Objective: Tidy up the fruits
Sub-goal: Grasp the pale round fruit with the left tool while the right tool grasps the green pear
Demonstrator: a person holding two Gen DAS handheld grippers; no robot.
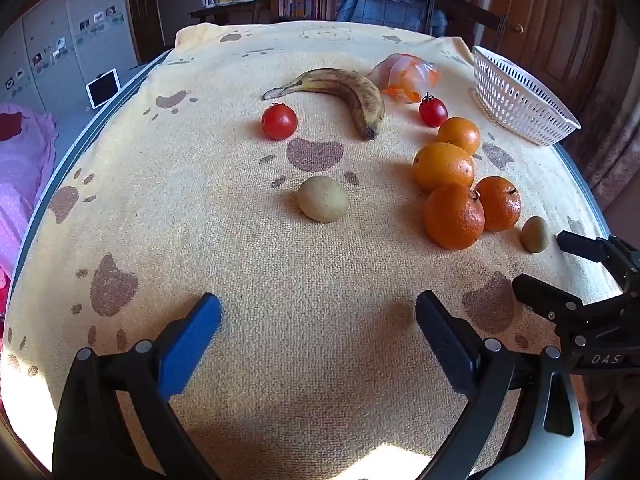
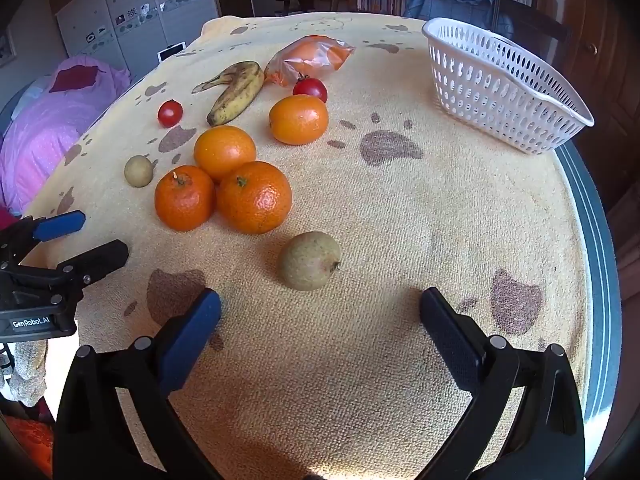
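Observation:
Fruit lies on a yellow paw-print towel (image 1: 240, 264). In the left wrist view I see a spotted banana (image 1: 352, 92), two tomatoes (image 1: 279, 121) (image 1: 433, 112), several oranges (image 1: 443, 166), a pale round fruit (image 1: 322, 199) and a small brown fruit (image 1: 534, 234). My left gripper (image 1: 318, 320) is open and empty, short of the pale fruit. In the right wrist view my right gripper (image 2: 320, 316) is open and empty just before the brown fruit (image 2: 309, 266); the oranges (image 2: 254, 197) lie left of it. A white basket (image 2: 504, 92) stands at the far right.
A plastic bag with orange contents (image 2: 310, 58) lies behind the banana (image 2: 236, 92). The table edge (image 2: 596, 240) runs close on the right. A chair and bookshelves stand behind the table. A pink cloth (image 2: 48, 120) lies at the left.

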